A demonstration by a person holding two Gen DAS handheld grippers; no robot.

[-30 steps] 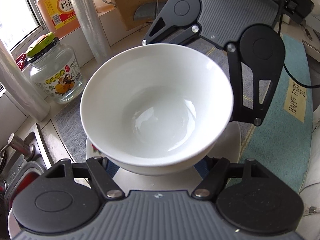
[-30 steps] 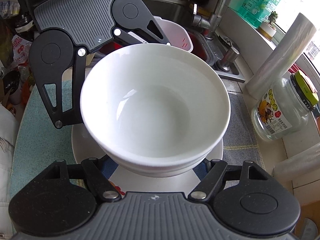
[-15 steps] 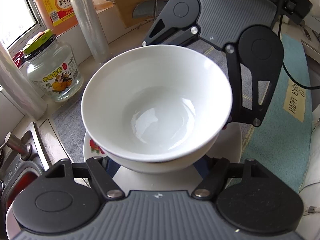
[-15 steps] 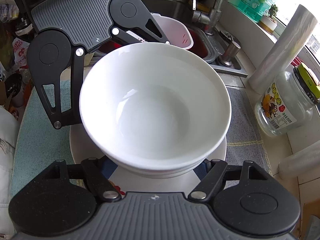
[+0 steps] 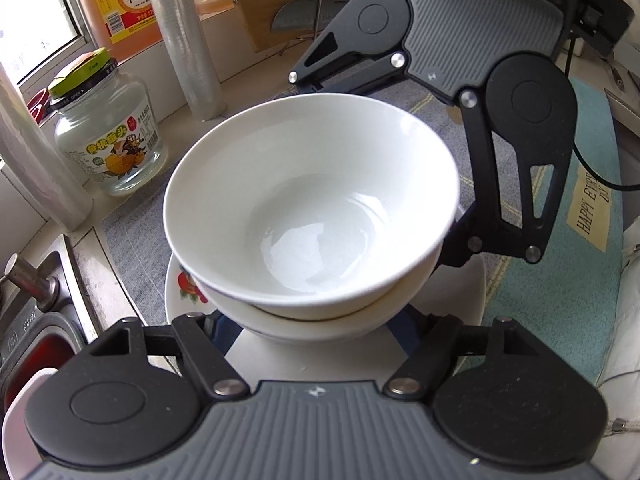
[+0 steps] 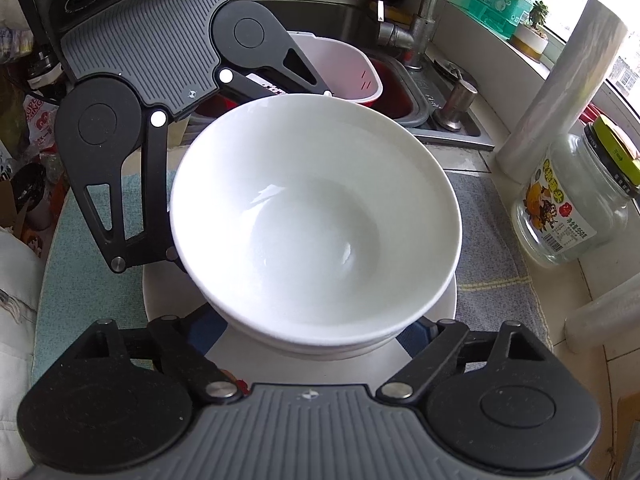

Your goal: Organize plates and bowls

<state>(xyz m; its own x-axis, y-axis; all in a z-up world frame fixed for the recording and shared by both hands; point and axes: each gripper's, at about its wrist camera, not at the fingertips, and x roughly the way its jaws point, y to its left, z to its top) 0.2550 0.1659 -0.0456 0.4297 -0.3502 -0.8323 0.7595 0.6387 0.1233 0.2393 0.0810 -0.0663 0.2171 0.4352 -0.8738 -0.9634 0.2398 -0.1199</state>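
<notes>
A plain white bowl (image 5: 312,216) (image 6: 316,216) sits nested in a second white bowl (image 5: 280,322), which stands on a white plate (image 5: 468,292) (image 6: 168,292) with a fruit print. My left gripper (image 5: 316,332) (image 6: 248,172) and my right gripper (image 6: 316,336) (image 5: 376,164) face each other across the stack. Each straddles the top bowl below its rim. Both sets of jaws are opening, with the bowl still between them. The fingertips are mostly hidden under the bowl's rim.
A glass jar (image 5: 106,136) (image 6: 572,204), rolls of cling film (image 5: 180,36) and an orange bottle (image 5: 120,0) stand by the window. A sink with a tap (image 6: 420,32) holds a red basin with a white colander (image 6: 340,64). A teal towel (image 5: 560,260) lies beside the stack.
The top bowl has sunk into the lower bowl on the plate. Both grippers' fingers have spread a little wider, the right more than the left.
</notes>
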